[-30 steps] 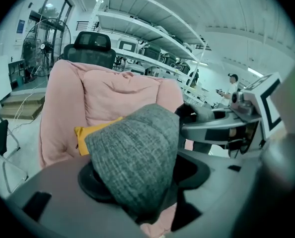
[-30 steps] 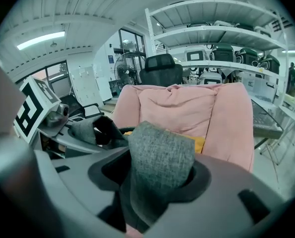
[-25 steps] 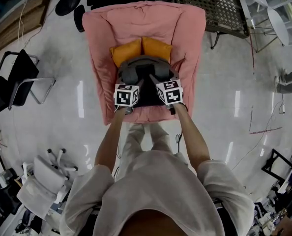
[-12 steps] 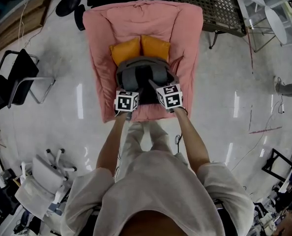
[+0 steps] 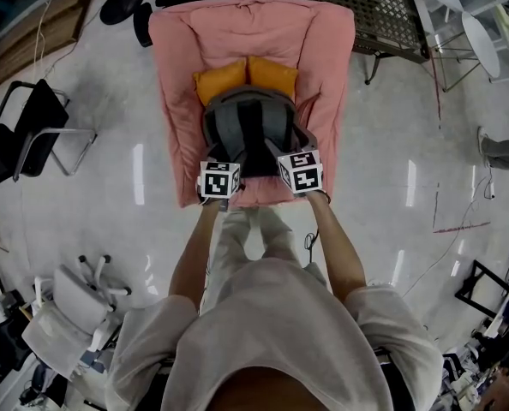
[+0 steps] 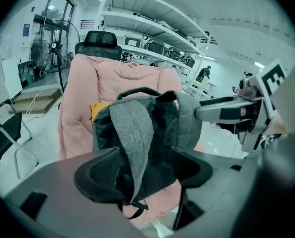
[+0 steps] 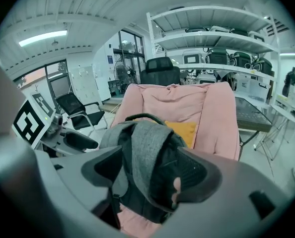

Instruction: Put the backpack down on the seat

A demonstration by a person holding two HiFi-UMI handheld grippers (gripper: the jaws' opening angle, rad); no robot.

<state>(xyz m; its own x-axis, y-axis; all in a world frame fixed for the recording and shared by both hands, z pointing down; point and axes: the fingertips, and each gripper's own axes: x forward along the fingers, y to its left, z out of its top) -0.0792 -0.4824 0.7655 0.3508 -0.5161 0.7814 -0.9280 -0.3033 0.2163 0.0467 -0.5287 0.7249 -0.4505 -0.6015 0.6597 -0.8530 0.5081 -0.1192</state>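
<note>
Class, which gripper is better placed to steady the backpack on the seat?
Right, narrowly. Both grippers are open around a strap, the left gripper just opened, the right gripper just closing slightly, but the right reaches further over the backpack.

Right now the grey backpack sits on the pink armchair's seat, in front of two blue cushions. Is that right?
Not quite: the cushions are orange, not blue, as the head view shows. The rest holds: the grey backpack sits on the seat of the pink armchair, in front of them.
</note>
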